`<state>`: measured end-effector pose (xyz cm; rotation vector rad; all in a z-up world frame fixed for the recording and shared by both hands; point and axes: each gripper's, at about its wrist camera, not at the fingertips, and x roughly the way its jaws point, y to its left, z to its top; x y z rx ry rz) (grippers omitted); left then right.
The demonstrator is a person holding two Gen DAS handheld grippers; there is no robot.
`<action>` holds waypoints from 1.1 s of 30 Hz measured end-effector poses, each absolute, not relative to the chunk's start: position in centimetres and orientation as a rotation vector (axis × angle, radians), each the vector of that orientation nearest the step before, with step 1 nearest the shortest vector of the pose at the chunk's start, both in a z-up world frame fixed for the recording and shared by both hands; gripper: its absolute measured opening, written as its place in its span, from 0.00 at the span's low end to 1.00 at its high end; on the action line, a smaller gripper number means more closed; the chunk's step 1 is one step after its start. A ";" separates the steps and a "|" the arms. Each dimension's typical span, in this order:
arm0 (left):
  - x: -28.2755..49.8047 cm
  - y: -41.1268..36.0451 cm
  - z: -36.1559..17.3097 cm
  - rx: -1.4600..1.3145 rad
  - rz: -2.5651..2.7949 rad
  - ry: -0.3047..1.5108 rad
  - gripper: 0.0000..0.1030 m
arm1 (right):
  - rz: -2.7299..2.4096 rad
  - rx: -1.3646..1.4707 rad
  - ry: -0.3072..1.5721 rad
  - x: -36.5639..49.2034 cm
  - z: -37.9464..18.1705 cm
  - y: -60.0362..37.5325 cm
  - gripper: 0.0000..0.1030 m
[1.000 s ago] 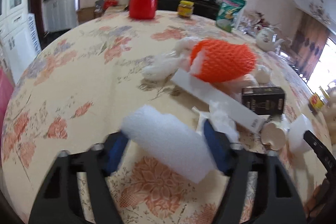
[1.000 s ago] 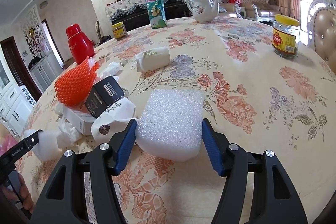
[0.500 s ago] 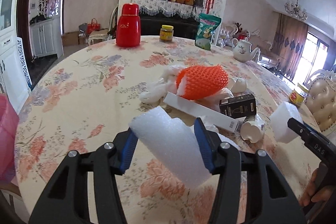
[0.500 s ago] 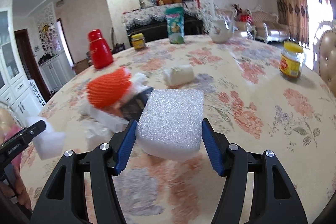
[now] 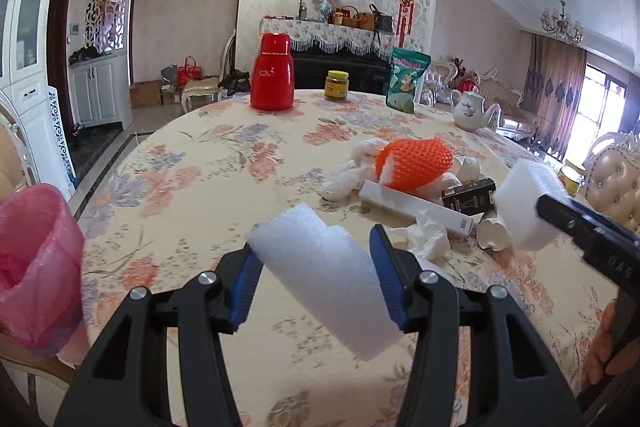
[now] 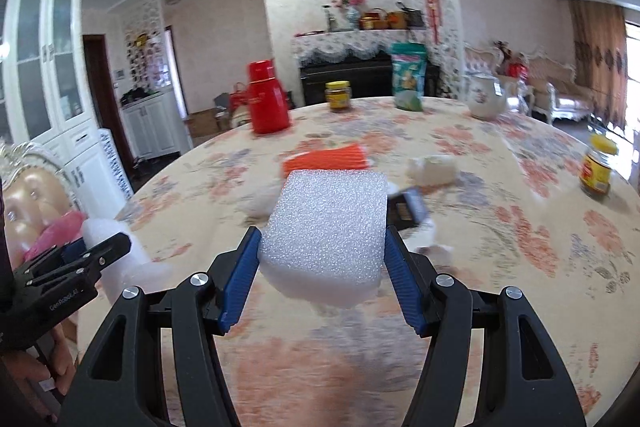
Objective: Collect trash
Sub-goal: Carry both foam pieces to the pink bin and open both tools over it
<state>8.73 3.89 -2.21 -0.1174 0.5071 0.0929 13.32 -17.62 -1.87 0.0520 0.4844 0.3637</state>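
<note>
Left gripper (image 5: 316,283) clamped on a curved white foam sheet (image 5: 324,275), both blue pads pressing its sides, held up off the table (image 5: 192,187) above the near edge. Right gripper (image 6: 322,281) clamped on a thick white foam block (image 6: 328,231), also lifted clear of the cloth; right view is motion-blurred. Each gripper shows in the other's camera: right one at the right edge of the left view with its block (image 5: 524,207), left one at the lower left of the right view. Pink-lined bin (image 5: 36,267) sits just off the table's near-left edge. Remaining trash pile is right of table centre: orange foam net (image 5: 416,163), long white box (image 5: 416,207), small black box (image 5: 468,197), crumpled tissue (image 5: 430,235), eggshell (image 5: 492,231), white wrappers (image 5: 352,171). At the far edge: red thermos (image 5: 272,77), yellow-lid jar (image 5: 337,85), green snack bag (image 5: 408,81), teapot (image 5: 472,109).
</note>
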 end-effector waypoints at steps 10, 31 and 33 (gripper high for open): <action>5.6 8.2 -1.1 -0.129 0.163 0.474 0.50 | 0.487 -0.026 0.471 11.9 -1.8 -10.7 0.58; -2.9 25.6 0.0 -0.166 0.516 0.435 0.50 | 0.887 -0.178 0.441 10.3 -0.5 8.7 0.58; -3.4 27.9 0.1 -0.182 0.547 0.434 0.50 | 0.927 -0.190 0.441 10.2 -0.4 11.1 0.58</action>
